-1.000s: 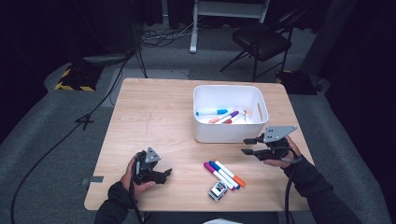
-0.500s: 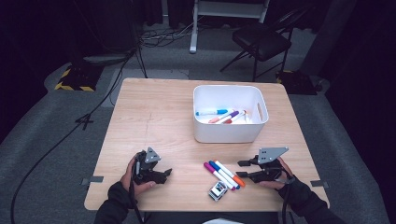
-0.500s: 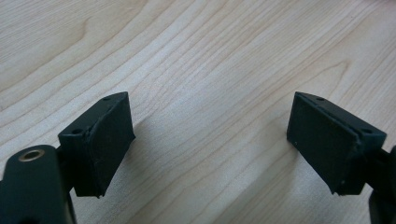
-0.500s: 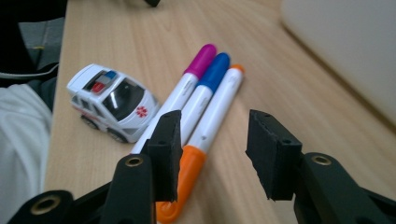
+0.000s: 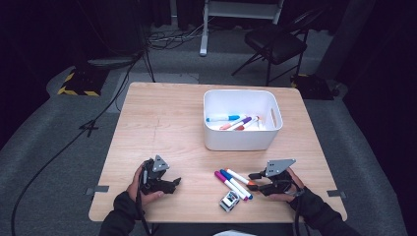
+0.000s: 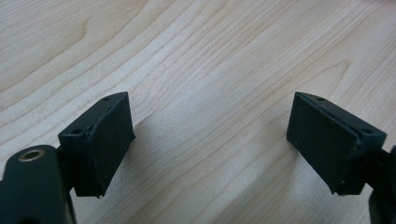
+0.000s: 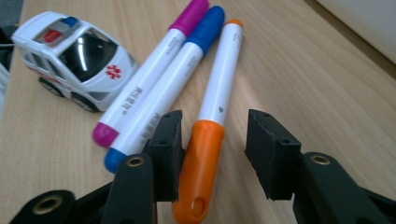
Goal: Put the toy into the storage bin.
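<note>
Jaws apart, the right gripper (image 7: 212,154) straddles the orange marker (image 7: 215,112) at the lower middle of its own view, closing lately without clamping it, so I'd judge it must squeeze, lift, while the left gripper (image 5: 167,183) idles open.

Red star-of-life sign on toy ambulance (image 7: 112,72) door; marker print illegible.

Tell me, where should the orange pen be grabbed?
Probably by its orange cap end, from above. The orange pen lies flat, its neighbour, the blue pen, close along one side. The right gripper already straddles that cap, jaws open either side.
</note>
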